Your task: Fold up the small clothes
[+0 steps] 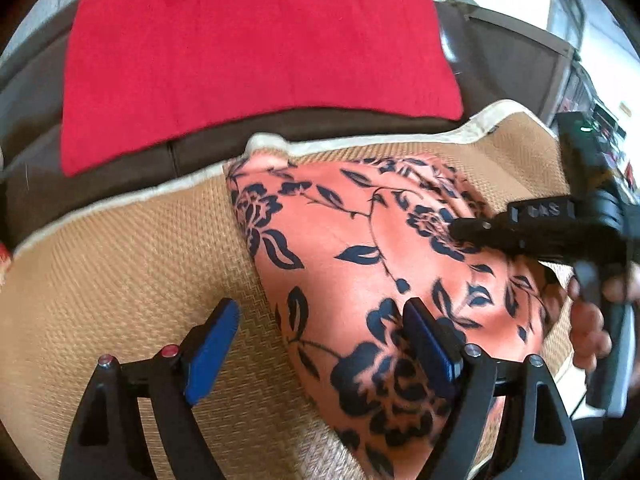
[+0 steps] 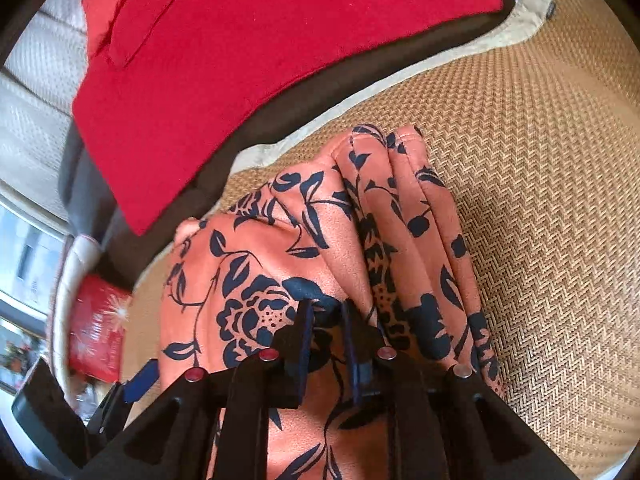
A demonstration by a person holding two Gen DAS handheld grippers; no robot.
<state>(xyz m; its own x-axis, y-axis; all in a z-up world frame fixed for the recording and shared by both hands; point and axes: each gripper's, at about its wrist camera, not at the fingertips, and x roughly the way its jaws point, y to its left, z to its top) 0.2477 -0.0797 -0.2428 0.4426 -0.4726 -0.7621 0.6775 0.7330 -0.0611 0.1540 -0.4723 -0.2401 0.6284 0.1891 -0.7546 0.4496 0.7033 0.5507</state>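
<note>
A salmon-pink garment with a dark blue flower print (image 1: 360,248) lies folded on a woven tan mat (image 1: 132,264). My left gripper (image 1: 320,344) is open, hovering over the garment's left edge, its right pad above the cloth and its left pad above the mat. My right gripper (image 1: 464,232) reaches in from the right onto the garment. In the right wrist view the garment (image 2: 256,264) is bunched in folds, and my right gripper (image 2: 326,312) has its jaws nearly together, pinching a fold of the cloth.
A red cloth (image 1: 248,52) lies beyond the mat on a dark brown surface (image 1: 360,124); it also shows in the right wrist view (image 2: 248,44). The mat (image 2: 540,184) extends to the right. A red patterned object (image 2: 96,328) sits at the left.
</note>
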